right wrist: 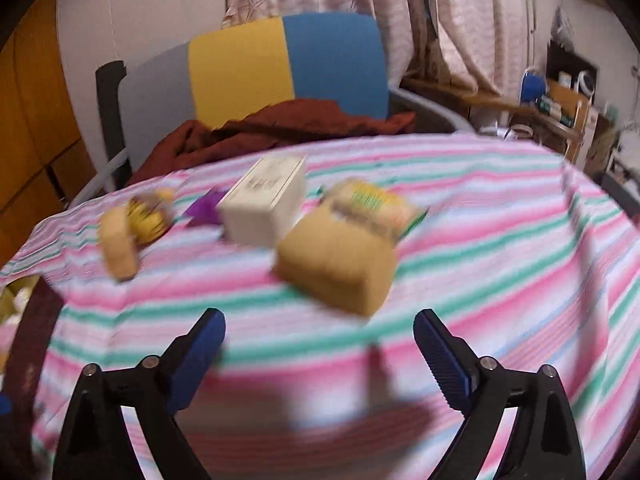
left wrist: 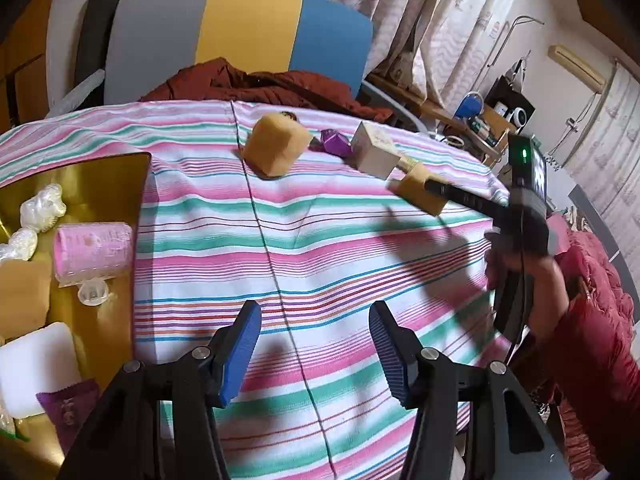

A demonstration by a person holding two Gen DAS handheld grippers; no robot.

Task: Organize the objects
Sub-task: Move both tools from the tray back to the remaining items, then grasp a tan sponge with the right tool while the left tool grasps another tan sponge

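My left gripper [left wrist: 316, 312] hangs open over the striped tablecloth [left wrist: 320, 240] with nothing between its blue pads. Left of it lies a gold tray [left wrist: 100, 184] holding a pink roll [left wrist: 94, 250], white wrapped sweets [left wrist: 42, 210], a white block [left wrist: 36, 364] and a purple pouch [left wrist: 68, 408]. Farther back sit a tan sponge cube [left wrist: 276, 148], a purple wrapper [left wrist: 336, 142], a white box [left wrist: 376, 150] and a tan block [left wrist: 418, 194]. My right gripper [right wrist: 320, 316] stands wide open and empty, just short of the tan block [right wrist: 336, 268]. The right wrist view is blurred.
A printed packet [right wrist: 372, 204] lies behind the tan block, beside the white box [right wrist: 268, 204]. A chair [left wrist: 248, 40] with a grey, yellow and blue back and a red-brown garment [left wrist: 260, 84] stands beyond the table. A red sleeve [left wrist: 588, 352] is at the right.
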